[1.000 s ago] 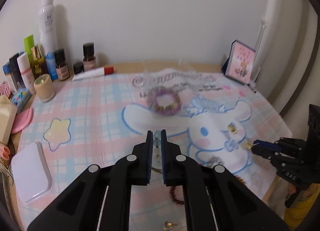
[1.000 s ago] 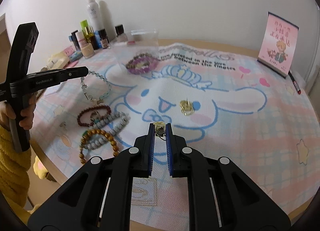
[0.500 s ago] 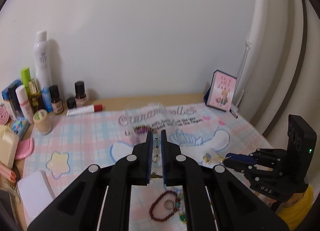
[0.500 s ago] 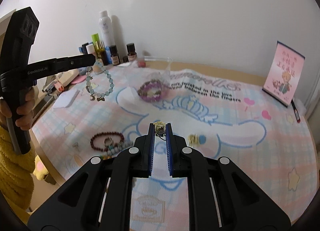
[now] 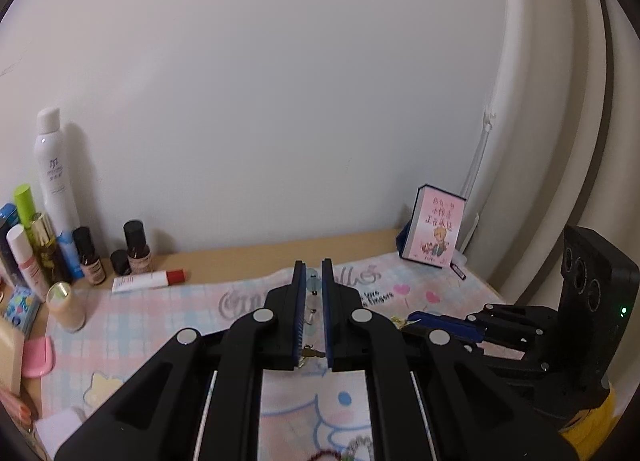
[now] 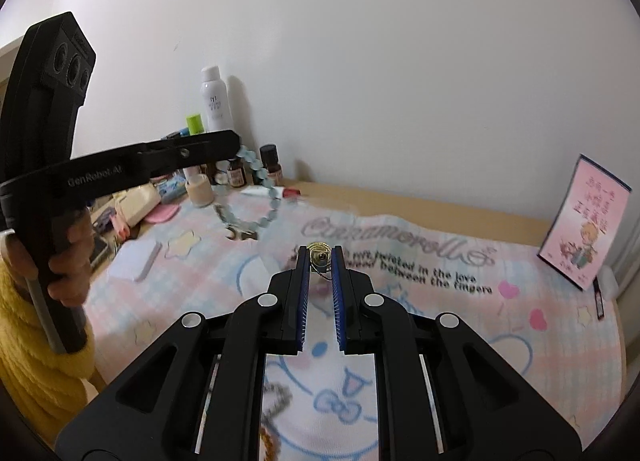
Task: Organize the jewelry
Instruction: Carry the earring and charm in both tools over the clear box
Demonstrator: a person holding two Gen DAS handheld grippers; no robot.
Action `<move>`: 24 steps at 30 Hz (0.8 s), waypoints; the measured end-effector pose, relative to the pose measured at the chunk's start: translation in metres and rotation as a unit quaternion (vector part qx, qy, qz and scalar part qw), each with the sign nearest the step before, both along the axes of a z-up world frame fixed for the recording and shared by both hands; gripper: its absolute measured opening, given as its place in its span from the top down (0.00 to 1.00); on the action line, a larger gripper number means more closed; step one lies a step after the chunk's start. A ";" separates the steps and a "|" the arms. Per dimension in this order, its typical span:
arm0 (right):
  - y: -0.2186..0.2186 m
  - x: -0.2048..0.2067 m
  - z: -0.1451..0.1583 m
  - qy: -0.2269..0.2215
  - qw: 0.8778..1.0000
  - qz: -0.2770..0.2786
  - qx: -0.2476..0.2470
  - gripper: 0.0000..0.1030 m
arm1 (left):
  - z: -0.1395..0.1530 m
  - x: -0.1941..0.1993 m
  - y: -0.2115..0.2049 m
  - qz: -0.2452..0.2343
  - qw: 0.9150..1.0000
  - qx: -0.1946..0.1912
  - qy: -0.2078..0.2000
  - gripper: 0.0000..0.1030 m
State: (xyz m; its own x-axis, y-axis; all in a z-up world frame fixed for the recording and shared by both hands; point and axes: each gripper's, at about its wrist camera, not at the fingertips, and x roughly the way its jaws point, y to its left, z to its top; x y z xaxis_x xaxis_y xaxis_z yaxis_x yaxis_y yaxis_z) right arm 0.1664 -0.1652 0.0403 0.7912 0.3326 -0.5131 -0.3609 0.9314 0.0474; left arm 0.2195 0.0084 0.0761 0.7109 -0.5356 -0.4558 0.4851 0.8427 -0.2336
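Above the cartoon mat (image 6: 420, 261), left gripper (image 6: 236, 141) grips a bead bracelet (image 6: 264, 197), right gripper (image 6: 320, 257) a gold earring (image 6: 319, 255); both likely await carrying to storage.

Cloth mat (image 6: 440, 301) is covering most of the desk (image 5: 248, 257); a bare strip of desk is showing behind it along the wall. Bottles (image 5: 52, 181) are standing in a cluster at the back left corner, a tube (image 5: 148, 280) lying just in front of them at the mat's back edge. Card box (image 5: 434, 227) is standing upright at the back right corner, off the mat. Left gripper (image 5: 311, 281) is hanging above the mat's left side, a beaded bracelet (image 6: 260, 197) dangling from its tips, clear of the mat. Right gripper (image 6: 320, 261) is sitting to its right over the mat's middle, a small pendant (image 6: 319, 257) between its tips.
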 end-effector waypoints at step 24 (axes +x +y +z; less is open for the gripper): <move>0.033 0.083 -0.040 0.098 0.995 -0.005 -0.008 0.90 | -0.074 0.052 0.004 -0.002 0.996 0.007 0.093 0.93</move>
State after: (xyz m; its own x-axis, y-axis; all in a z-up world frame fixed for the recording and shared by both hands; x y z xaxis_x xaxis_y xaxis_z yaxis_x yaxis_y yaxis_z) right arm 0.2492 -0.1326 0.0006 0.6788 0.3165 -0.6626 -0.3375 0.9358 0.1013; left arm 0.2713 0.0124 0.0017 0.6121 -0.5311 -0.5859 0.4377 0.8446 -0.3084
